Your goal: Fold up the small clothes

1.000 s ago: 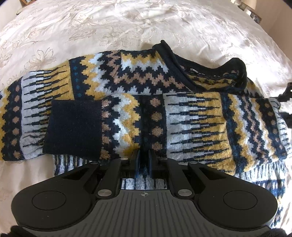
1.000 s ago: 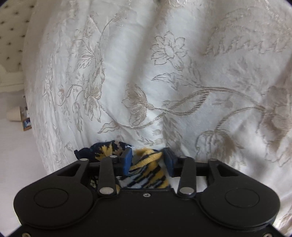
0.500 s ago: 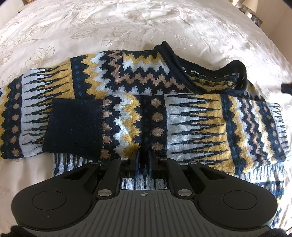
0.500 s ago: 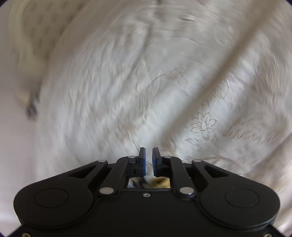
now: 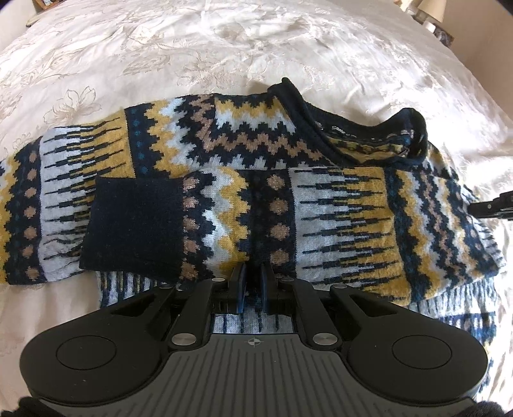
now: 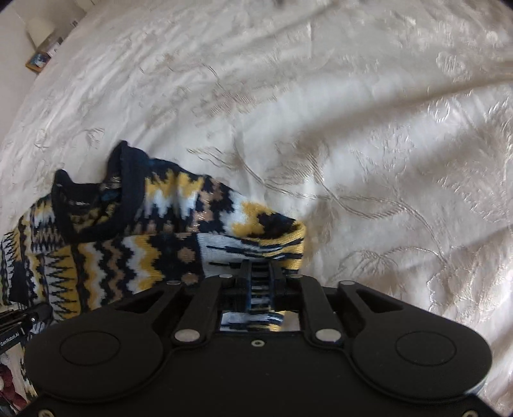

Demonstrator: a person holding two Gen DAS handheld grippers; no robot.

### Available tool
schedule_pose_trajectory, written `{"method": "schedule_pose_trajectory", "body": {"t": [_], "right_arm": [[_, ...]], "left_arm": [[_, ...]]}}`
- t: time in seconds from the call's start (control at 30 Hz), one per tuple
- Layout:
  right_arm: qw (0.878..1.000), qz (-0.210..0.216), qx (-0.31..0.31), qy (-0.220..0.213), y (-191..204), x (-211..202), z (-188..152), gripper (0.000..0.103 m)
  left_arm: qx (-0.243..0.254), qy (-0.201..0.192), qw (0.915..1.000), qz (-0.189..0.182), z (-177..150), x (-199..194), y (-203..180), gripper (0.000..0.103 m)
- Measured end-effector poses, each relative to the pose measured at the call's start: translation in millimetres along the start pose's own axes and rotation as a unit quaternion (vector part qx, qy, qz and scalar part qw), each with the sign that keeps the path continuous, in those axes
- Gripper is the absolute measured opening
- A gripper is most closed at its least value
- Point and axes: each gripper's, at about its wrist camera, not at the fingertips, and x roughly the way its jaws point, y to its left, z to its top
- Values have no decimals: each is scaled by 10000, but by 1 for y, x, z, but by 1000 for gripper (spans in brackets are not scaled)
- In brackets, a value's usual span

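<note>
A knitted sweater [image 5: 346, 205] in navy, yellow, white and tan lies flat on the bed, with one sleeve [image 5: 205, 221] folded across its chest and the navy cuff pointing left. My left gripper [image 5: 252, 282] is shut on the lower edge of that sleeve. In the right wrist view the sweater [image 6: 134, 250] shows its collar and folded right shoulder. My right gripper [image 6: 259, 279] hovers over that shoulder edge. Its jaws are opening, the striped knit shows between them, and the pads do not press on it. A black part of the right gripper [image 5: 490, 208] shows at the sweater's right side.
A cream bedspread [image 5: 224, 48] with floral embroidery covers the whole bed [image 6: 368, 144]. A lamp base and bedside items [image 5: 431, 12] stand at the far right corner. A small wooden-framed item [image 6: 38, 61] lies beyond the bed's far left. The left gripper's body [image 6: 19, 324] shows low left.
The right gripper let go of the bunched knit it held, swung and rolled, and now sits over the sweater's shoulder with wider jaws. The left gripper and sleeve have not moved.
</note>
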Motion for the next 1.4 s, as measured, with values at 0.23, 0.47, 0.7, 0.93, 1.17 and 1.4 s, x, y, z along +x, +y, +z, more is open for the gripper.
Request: {"method": "schedule_pose_trajectory", "body": {"t": [0.23, 0.47, 0.7, 0.93, 1.17, 1.4], "right_arm": [[9959, 77, -673, -606, 37, -44, -26, 96], [9955, -319, -883, -150, 48, -26, -65, 99], [9985, -389, -388, 80, 28, -21, -90, 102], [9997, -219, -86, -90, 21, -46, -107, 102], [9991, -292, -229, -216, 33, -61, -127, 102], [9960, -423, -574, -535, 68, -80, -137, 102]], "left_arm": [[15, -94, 10000, -7, -10, -14, 1, 30], [-55, 125, 9998, 168, -30, -16, 6, 71], [-41, 91, 9993, 368, -49, -41, 14, 72], [-264, -43, 9983, 513, -74, -82, 20, 76], [-682, -163, 9954, 657, -101, -112, 39, 82], [-1009, -397, 9899, 916, -103, -127, 88, 85]]}}
